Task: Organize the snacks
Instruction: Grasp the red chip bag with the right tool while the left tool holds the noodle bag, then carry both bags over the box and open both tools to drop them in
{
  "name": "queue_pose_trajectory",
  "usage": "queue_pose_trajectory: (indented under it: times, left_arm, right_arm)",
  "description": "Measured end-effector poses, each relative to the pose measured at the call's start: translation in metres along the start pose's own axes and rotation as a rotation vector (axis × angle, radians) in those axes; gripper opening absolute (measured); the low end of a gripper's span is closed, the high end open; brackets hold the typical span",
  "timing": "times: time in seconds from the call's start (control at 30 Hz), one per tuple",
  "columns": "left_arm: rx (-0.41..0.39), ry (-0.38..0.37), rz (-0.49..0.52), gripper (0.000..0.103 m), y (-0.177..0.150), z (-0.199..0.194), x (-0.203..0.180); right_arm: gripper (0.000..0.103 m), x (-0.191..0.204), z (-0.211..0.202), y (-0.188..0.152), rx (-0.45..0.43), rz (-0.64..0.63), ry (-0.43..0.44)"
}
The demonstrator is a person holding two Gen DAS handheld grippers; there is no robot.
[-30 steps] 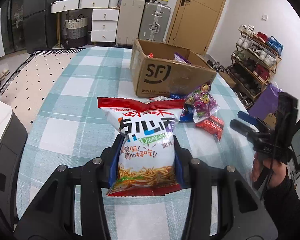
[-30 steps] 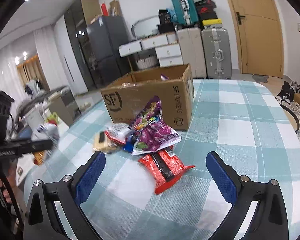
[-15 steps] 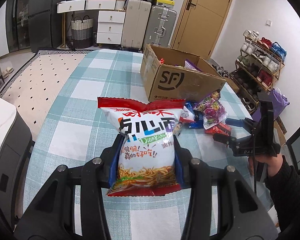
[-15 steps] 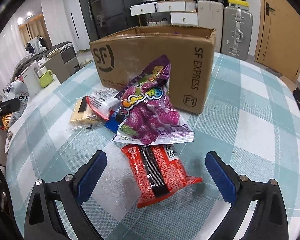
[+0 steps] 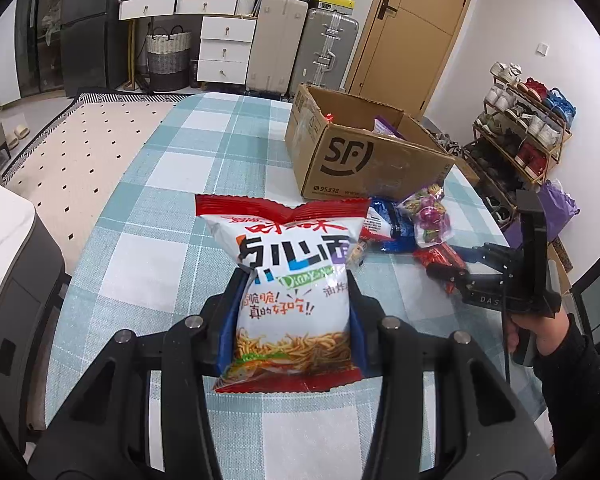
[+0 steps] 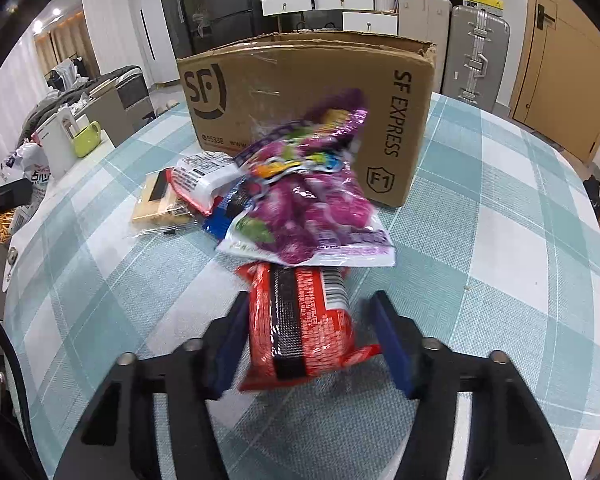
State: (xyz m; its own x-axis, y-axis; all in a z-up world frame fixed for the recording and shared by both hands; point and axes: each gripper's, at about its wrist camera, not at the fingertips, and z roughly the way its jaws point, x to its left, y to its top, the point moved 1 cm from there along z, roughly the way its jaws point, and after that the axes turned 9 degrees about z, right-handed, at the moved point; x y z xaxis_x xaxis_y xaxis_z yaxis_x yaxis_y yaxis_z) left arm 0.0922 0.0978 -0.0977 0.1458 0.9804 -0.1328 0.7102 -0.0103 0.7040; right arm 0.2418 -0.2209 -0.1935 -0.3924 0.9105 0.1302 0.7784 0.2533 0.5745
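White noodle-snack bag (image 5: 294, 300) upright, red packet (image 6: 300, 320) flat on checked cloth, purple candy bag (image 6: 308, 208) overlapping it

Glossy crinkled plastic noodle snack bag (image 5: 294, 292), shiny red foil-like wrapper (image 6: 300, 320), glossy purple plastic candy bag (image 6: 308, 208), matt brown corrugated cardboard box (image 6: 300, 92), woven matt checked cloth over the counter (image 6: 480, 220), matt black plastic tongs (image 6: 306, 344) with blue rubbery pads (image 6: 392, 344).

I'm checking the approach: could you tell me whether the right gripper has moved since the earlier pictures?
Yes. The right gripper has moved in toward the brown cardboard box, which now looms larger, and its jaws have just been closing around the red snack packet.
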Motion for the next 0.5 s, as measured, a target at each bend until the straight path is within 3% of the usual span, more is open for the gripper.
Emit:
queue_pose_trajectory:
  times: [0.1, 0.23, 0.5]
  left_arm:
    - [-0.006, 0.001, 0.002, 0.042, -0.001, -0.005, -0.002]
    - [-0.015, 0.002, 0.011, 0.042, -0.002, -0.011, -0.007]
    - [-0.041, -0.006, 0.036, 0.042, -0.005, -0.026, -0.021]
  right_arm:
    - [0.046, 0.006, -0.004, -0.005, 0.005, -0.011, -0.006]
    - [0.046, 0.009, -0.019, -0.014, -0.016, 0.044, 0.065]
    - [0.046, 0.033, -0.079, -0.023, -0.144, 0.115, 0.188]
